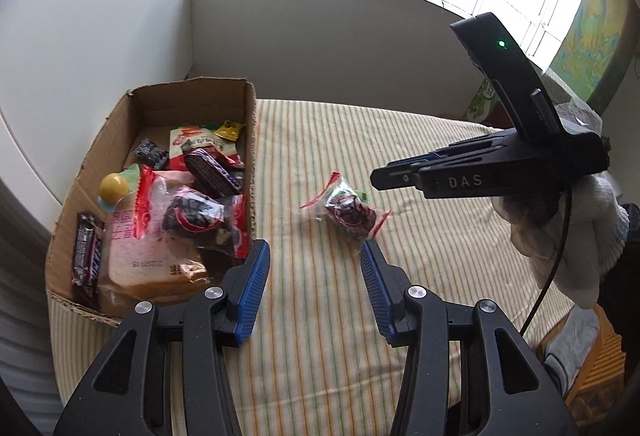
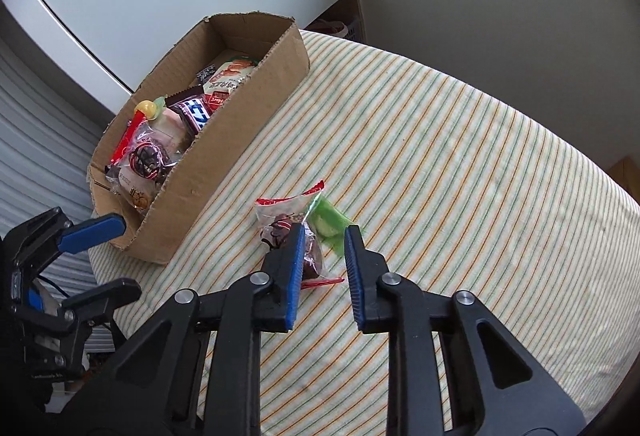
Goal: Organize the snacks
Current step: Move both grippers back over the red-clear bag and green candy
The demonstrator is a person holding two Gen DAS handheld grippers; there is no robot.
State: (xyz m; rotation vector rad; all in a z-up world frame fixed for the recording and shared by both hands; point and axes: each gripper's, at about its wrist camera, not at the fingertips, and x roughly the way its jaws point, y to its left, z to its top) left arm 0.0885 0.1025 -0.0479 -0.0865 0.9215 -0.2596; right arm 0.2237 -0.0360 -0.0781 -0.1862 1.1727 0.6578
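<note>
**Both hand-held grippers spread, neither gripping**

We find the right hand-held gripper (image 2: 324,232) with its jaws apart above the red-and-clear snack packet (image 2: 282,232) on the striped cloth (image 2: 440,156). Its left finger (image 2: 294,268) covers part of the packet, and we cannot tell whether they touch. A green wrapper (image 2: 332,222) lies just beside the packet. The left hand-held gripper (image 1: 314,248) is spread and empty beside the cardboard box (image 1: 252,140) of snacks. The box's near end is cut off behind its fingers.

Left gripper (image 1: 314,256): black plastic frame, ribbed blue pads on the fingers (image 1: 254,288), round silver screws.
Right gripper (image 2: 322,236): same black and blue build, "DAS" printed in white, green light, black cable attached.
Hand (image 1: 560,232): white knit glove is worn.
</note>
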